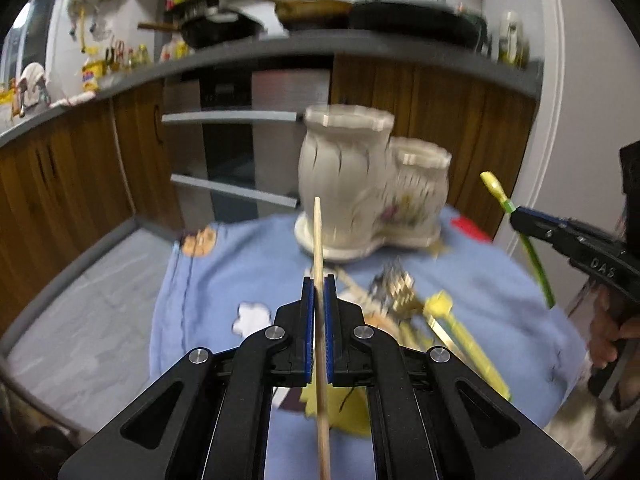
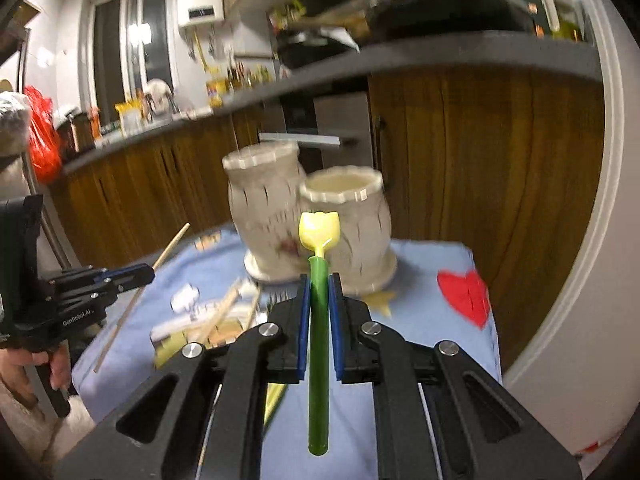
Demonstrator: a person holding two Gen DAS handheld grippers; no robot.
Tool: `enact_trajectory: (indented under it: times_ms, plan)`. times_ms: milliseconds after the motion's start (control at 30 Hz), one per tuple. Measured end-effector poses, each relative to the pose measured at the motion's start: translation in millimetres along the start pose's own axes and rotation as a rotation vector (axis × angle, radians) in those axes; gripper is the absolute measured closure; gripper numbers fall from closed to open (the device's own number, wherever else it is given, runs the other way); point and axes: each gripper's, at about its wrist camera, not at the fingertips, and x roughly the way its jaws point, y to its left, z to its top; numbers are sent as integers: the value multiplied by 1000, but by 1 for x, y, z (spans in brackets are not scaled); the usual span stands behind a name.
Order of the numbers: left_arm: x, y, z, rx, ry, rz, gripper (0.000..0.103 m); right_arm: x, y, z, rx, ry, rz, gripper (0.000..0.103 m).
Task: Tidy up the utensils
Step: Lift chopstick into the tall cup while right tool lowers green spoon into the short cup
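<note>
A cream ceramic double-pot holder [image 1: 360,184] stands at the far side of a blue cloth [image 1: 248,264]; it also shows in the right wrist view [image 2: 312,224]. My left gripper [image 1: 319,284] is shut on a wooden chopstick [image 1: 319,240] that points up toward the taller pot. My right gripper [image 2: 319,284] is shut on a green-handled utensil with a yellow tulip-shaped tip [image 2: 319,228], held in front of the shorter pot. A pile of loose utensils [image 1: 404,300] lies on the cloth; the pile also shows in the right wrist view [image 2: 216,316].
Wooden kitchen cabinets [image 1: 68,168] and an oven [image 1: 232,140] stand behind the table. A white door frame [image 2: 592,240] is at the right. The cloth has a red heart patch [image 2: 466,296]. The floor [image 1: 80,320] lies to the left.
</note>
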Motion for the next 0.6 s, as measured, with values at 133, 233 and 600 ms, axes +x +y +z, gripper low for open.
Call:
enact_trajectory:
  times_ms: [133,233,600]
  plan:
    - [0,1,20,-27,-78,-34,98,1,-5,23,-2,-85,10,94]
    - [4,-4,44,-29,-130,-64,98,6,-11,47,24,-134,24,94]
    - [19,-17,128,6,-314,-86,98,53,-22,111,49,-226,107,94]
